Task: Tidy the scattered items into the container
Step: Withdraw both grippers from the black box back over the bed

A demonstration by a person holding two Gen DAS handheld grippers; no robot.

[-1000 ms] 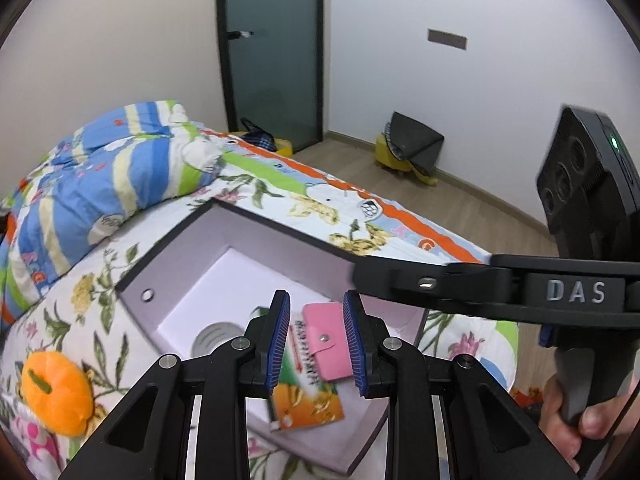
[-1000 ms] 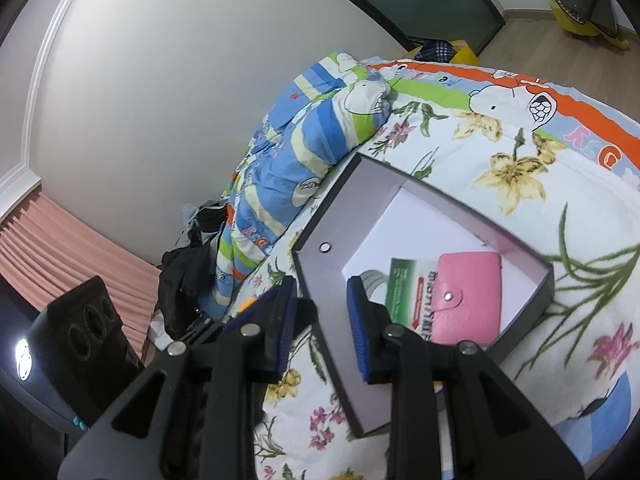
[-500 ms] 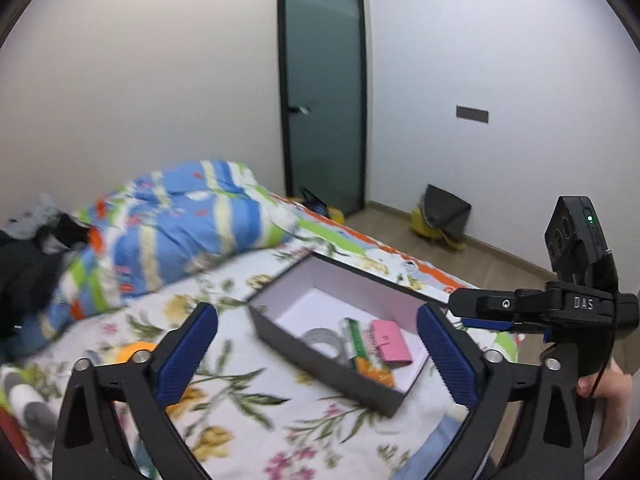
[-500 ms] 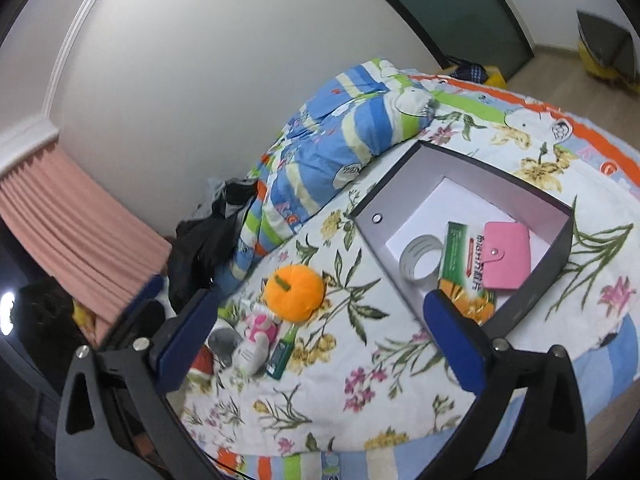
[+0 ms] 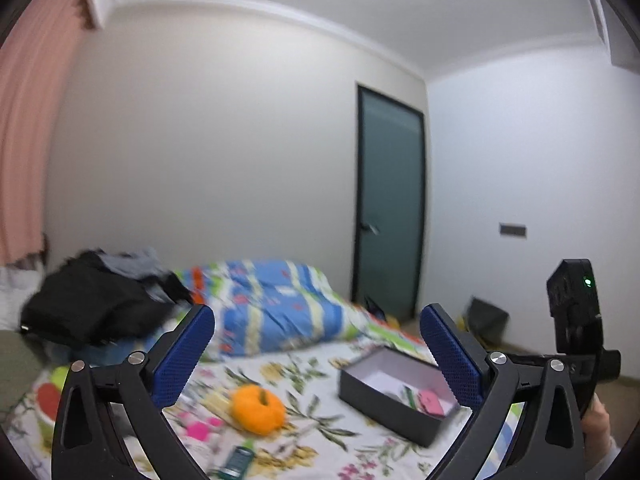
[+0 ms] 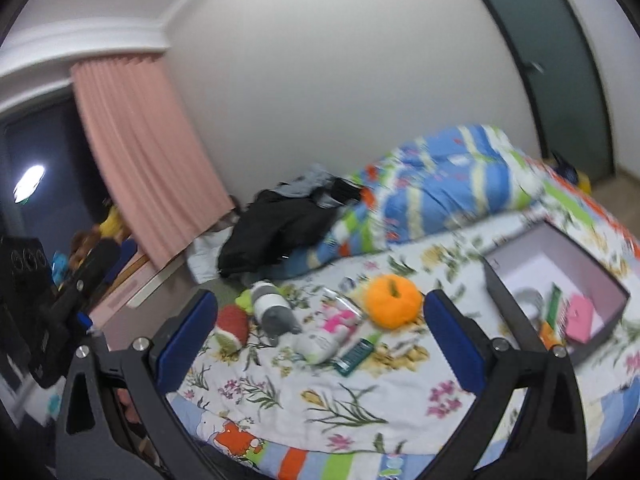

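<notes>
We see one dark box point(image 6: 560, 276) with a pale lining lying open on the flowered bed point(image 6: 280, 392), toward the right of the right wrist view. Inside it we count a pink wallet point(image 6: 578, 317), a green-and-white packet point(image 6: 554, 306) beside it, a grey tape ring point(image 6: 528, 298) and something orange point(image 6: 546, 334) at the near wall; blur keeps us from telling more. Outside the box, still loose on the sheet, we count one orange plush pumpkin point(image 6: 394, 301) just left of the box, one dark green slim pack point(image 6: 358, 352) near it, one white-and-pink tube or pouch point(image 6: 330, 334), one grey-and-white plush point(image 6: 272, 308), and one red-and-green plush point(image 6: 231, 326) farthest left. A rolled striped quilt point(image 6: 440, 184) and one heap of dark clothes point(image 6: 280, 228) lie behind them by the wall. The left gripper point(image 5: 318, 354) stands with its jaws spread wide and nothing between them, held level above the bed's edge; the right gripper point(image 6: 320, 340) is likewise released and empty, tilted slightly downward over the scattered things. In the left wrist view the same box point(image 5: 384, 404) sits right of the pumpkin point(image 5: 258, 408), and a hand point(image 5: 598, 420) grips the other tool's handle at the right edge.
</notes>
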